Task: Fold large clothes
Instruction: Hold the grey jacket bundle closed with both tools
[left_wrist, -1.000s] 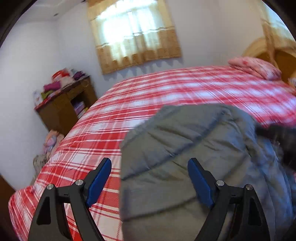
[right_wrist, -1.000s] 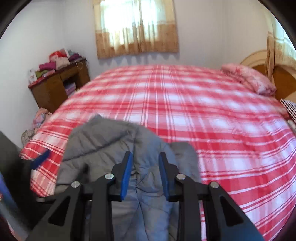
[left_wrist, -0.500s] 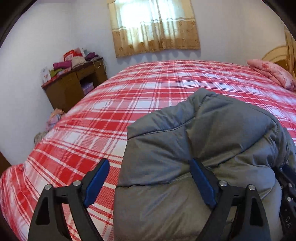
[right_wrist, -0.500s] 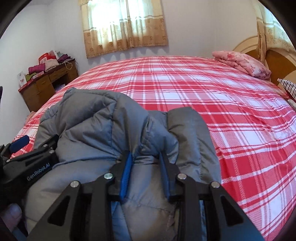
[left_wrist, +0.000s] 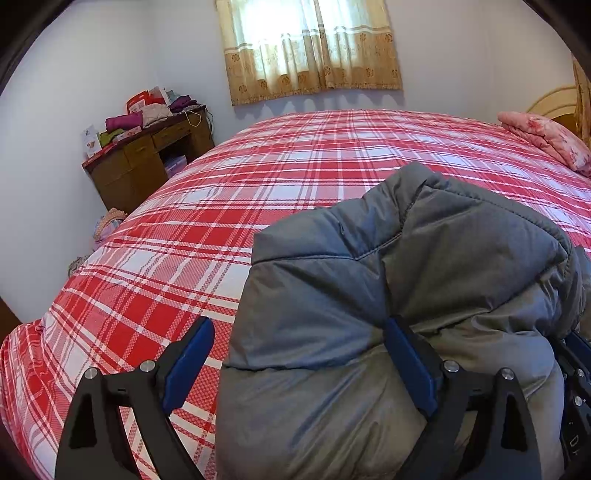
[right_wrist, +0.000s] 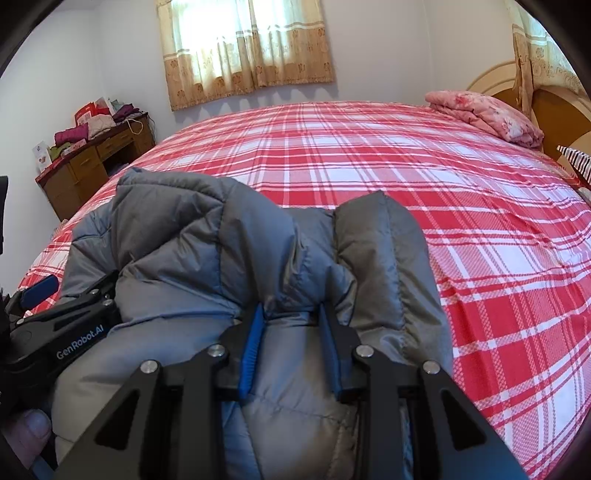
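A grey padded jacket (left_wrist: 406, 266) lies bunched at the near edge of the red plaid bed (left_wrist: 295, 166). My left gripper (left_wrist: 299, 343) straddles the jacket's left edge and its jaws are opening. Its left pad hangs free over the bedspread and its right pad rests against the fabric. In the right wrist view my right gripper (right_wrist: 291, 325) is shut on a raised fold of the jacket (right_wrist: 207, 236), near its collar end. The left gripper (right_wrist: 55, 314) shows there at the jacket's left side, with a thumb (right_wrist: 33, 424) below it.
A wooden desk (left_wrist: 147, 162) piled with clothes stands by the far left wall, with a heap of clothes (left_wrist: 107, 225) on the floor beside it. A folded pink blanket (right_wrist: 484, 118) lies by the headboard (right_wrist: 554, 107). Bare bedspread (right_wrist: 369, 155) stretches beyond the jacket.
Both grippers have come down and the jacket has settled onto the bed. The left jaws have spread a little wider. The right grip on the fold has held.
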